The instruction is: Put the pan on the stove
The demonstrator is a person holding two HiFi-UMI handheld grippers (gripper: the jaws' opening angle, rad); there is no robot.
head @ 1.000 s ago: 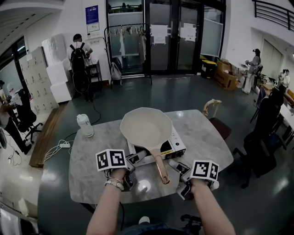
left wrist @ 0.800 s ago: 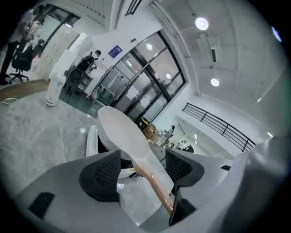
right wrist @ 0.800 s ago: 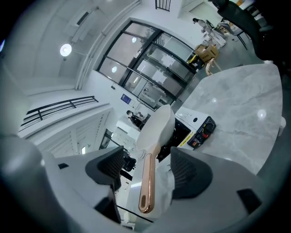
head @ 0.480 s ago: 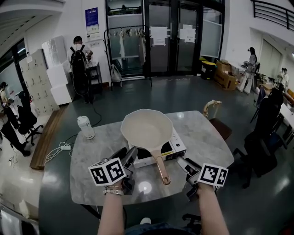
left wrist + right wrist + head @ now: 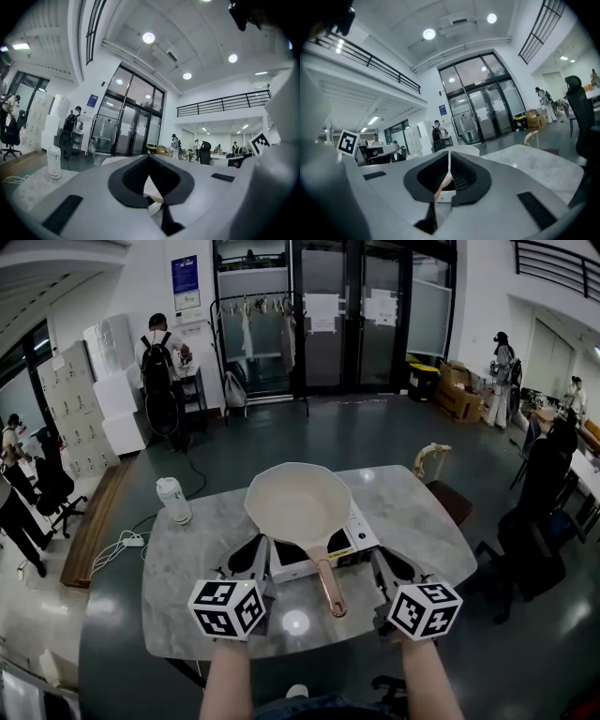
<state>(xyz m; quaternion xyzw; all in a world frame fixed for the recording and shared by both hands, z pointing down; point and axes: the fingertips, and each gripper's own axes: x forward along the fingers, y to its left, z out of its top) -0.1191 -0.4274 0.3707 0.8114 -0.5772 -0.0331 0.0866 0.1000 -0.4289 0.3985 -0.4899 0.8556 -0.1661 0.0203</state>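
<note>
A cream pan (image 5: 298, 502) with a copper handle (image 5: 330, 589) sits on the white portable stove (image 5: 354, 542) in the middle of the marble table. The handle points toward me between the two grippers. My left gripper (image 5: 251, 561) hovers left of the stove, its jaws closing fully together with nothing between them. My right gripper (image 5: 382, 568) hangs right of the handle, its jaws likewise closing together on nothing. In the left gripper view the left gripper (image 5: 149, 158) shows its pads meeting. In the right gripper view the right gripper (image 5: 450, 157) does too, with the pan (image 5: 462, 149) beyond.
A clear bottle (image 5: 174, 499) stands at the table's (image 5: 187, 601) far left corner. A chair (image 5: 448, 498) stands off the table's right side. Cables lie on the floor at the left. People stand far back by the lockers and the right wall.
Both grippers went from open to shut and drew back toward the table's front edge, away from the pan's handle. The pan stayed on the stove.
</note>
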